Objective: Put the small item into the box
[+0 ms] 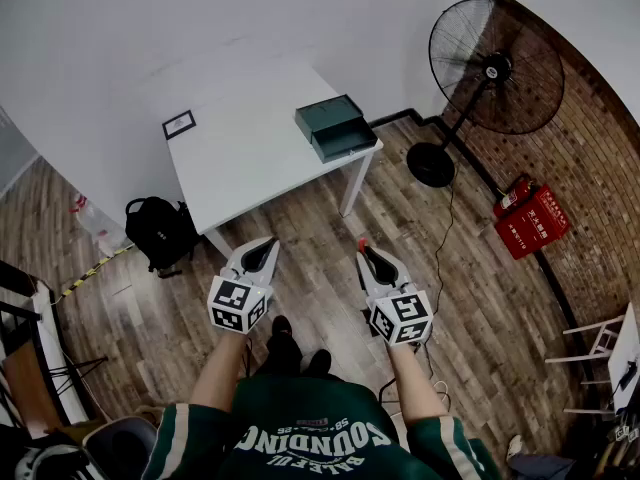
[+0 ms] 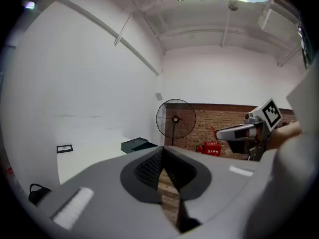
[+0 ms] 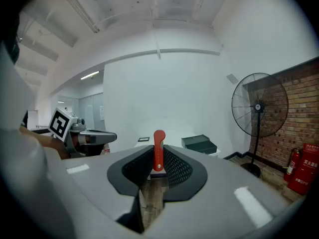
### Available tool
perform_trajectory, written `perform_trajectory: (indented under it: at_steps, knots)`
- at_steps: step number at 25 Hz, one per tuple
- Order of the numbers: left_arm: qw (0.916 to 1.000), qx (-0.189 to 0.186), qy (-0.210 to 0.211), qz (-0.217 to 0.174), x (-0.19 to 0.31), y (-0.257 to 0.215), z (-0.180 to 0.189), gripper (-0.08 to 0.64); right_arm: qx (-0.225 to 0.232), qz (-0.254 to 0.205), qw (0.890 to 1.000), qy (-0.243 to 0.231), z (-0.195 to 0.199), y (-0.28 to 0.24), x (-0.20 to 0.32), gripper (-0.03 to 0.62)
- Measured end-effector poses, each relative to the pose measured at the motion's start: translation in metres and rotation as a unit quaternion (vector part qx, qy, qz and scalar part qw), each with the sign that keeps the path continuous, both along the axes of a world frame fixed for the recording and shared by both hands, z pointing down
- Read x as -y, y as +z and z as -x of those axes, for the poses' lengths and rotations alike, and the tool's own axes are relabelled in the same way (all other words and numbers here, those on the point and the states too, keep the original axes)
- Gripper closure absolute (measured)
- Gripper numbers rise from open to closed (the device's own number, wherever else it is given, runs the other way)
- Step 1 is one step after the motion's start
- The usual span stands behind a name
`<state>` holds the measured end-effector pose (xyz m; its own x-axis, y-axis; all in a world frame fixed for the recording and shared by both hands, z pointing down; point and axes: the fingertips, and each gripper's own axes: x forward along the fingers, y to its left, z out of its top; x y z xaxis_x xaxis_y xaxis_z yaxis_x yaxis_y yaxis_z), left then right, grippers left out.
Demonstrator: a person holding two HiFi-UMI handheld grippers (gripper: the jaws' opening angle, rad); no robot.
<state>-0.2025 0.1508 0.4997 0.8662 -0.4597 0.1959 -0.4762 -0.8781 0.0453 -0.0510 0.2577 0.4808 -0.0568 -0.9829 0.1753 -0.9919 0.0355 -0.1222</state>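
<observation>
Open wooden floor [image 1: 310, 268] is seen between the left gripper [image 1: 270, 243], the right gripper [image 1: 364, 248] and the near edge of the white table [image 1: 250, 158], so a straight path forward is offered. The table's middle and near part are bare. Its far right corner is taken up by the green box [image 1: 335, 126], its far left by a small black frame [image 1: 179, 124]. The floor left of the table is blocked by a black backpack [image 1: 158, 230], the right side by a standing fan [image 1: 495, 63]. The right gripper's jaws are filled by a small red item [image 3: 158, 151].

White table [image 1: 250, 163]; green box [image 1: 335, 126]; small frame [image 1: 179, 124]
</observation>
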Motion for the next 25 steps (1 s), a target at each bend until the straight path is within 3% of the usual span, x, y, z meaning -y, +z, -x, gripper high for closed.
perform_trajectory:
  at_steps: [25]
  knots:
    - [0.9998, -0.001, 0.008, 0.016, -0.029, 0.005, -0.044, 0.509, 0.025, 0.005, 1.0, -0.011, -0.036, 0.008, -0.023, 0.535]
